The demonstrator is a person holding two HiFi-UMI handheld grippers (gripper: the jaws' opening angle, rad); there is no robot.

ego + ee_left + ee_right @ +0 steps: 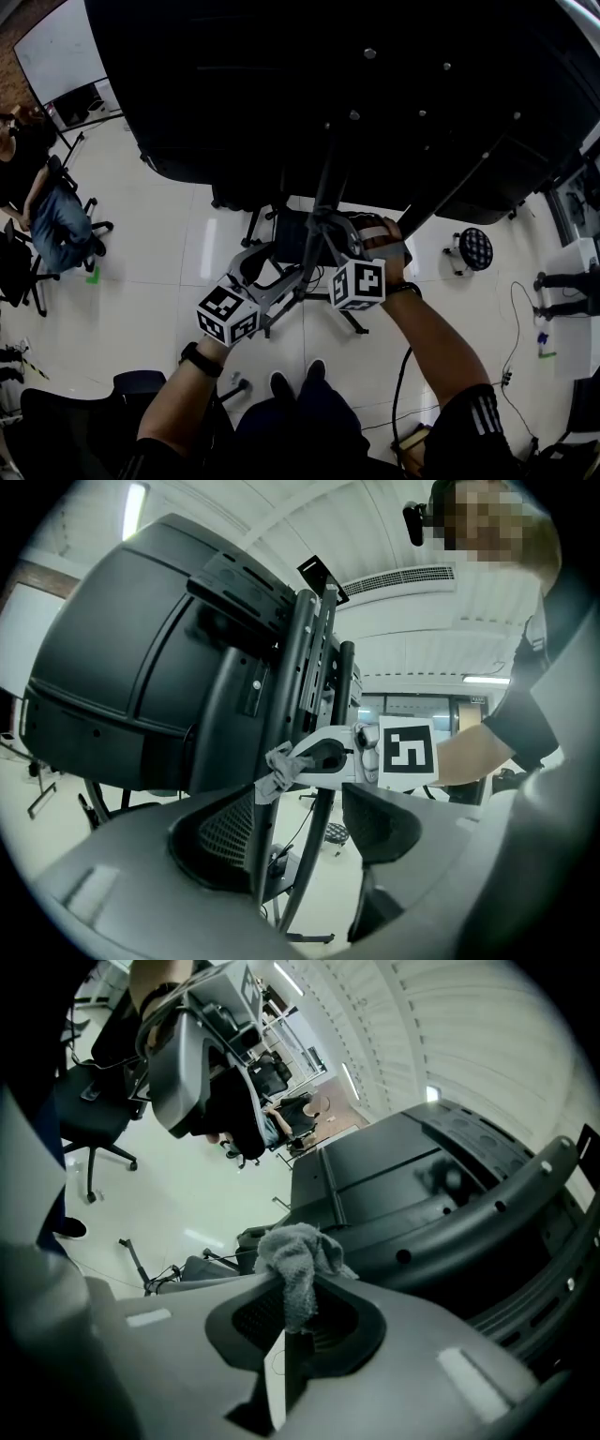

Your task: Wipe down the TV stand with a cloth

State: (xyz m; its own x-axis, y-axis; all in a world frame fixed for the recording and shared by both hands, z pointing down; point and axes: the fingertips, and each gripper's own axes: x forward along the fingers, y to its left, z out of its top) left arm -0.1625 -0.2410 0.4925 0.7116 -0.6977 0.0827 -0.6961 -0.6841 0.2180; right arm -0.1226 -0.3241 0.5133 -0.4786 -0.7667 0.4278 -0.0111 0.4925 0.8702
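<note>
The black back of the TV fills the top of the head view, on the black poles of its stand. My right gripper is shut on a grey cloth, which bunches above the jaws. The left gripper view shows that cloth pressed against a stand pole, with the right gripper behind it. My left gripper is open, lower on the stand, and two thin poles run through the gap between its jaws. In the head view it sits left of the post.
The stand's legs spread over the white tiled floor near my shoes. A seated person and office chairs are at the left, a round black stool at the right. Cables trail over the floor.
</note>
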